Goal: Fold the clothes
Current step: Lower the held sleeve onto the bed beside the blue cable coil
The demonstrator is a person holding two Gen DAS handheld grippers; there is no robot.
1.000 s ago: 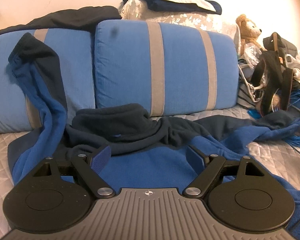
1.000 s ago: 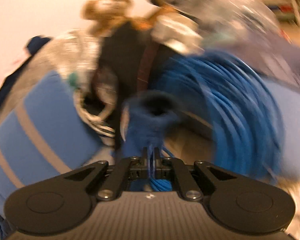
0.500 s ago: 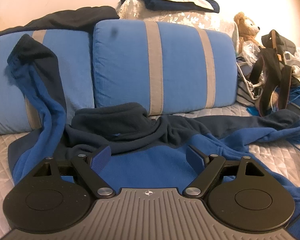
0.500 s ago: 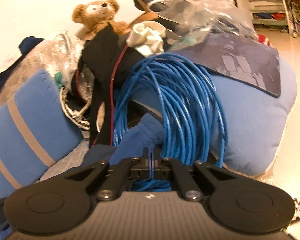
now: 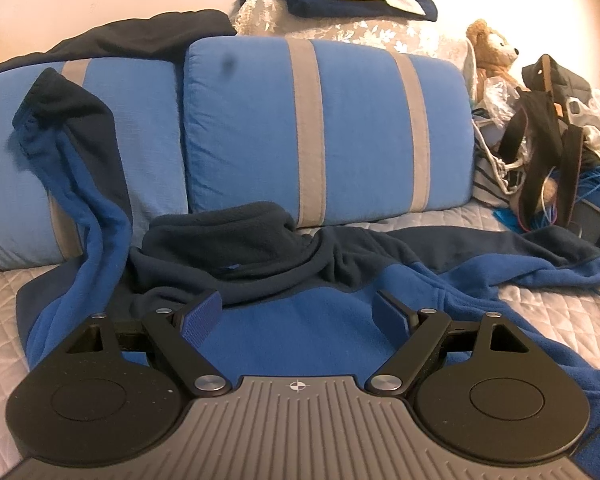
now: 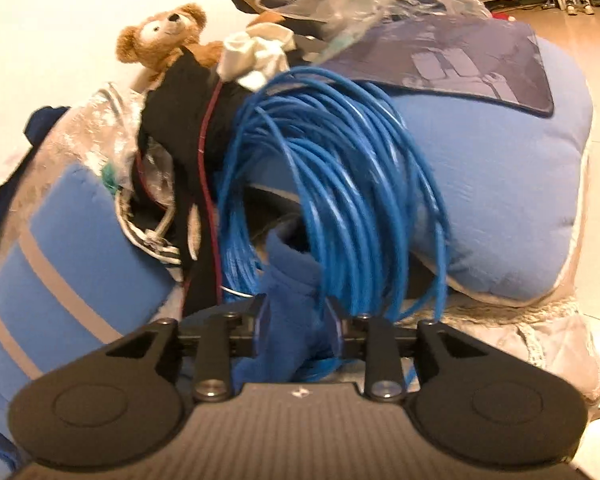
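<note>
The left gripper (image 5: 298, 312) is being held with jaws wide apart above a blue and navy fleece jacket (image 5: 284, 332), which is being spread across a quilted bed (image 5: 560, 312). One sleeve (image 5: 72, 168) is being draped over a blue striped pillow (image 5: 140, 128).

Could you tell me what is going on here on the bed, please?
A person with two handheld grippers is laying out a blue fleece jacket on the bed for folding. The left gripper hovers open over its body. The right gripper, jaws opening, is letting go of the sleeve end beside a blue cable coil.
</note>
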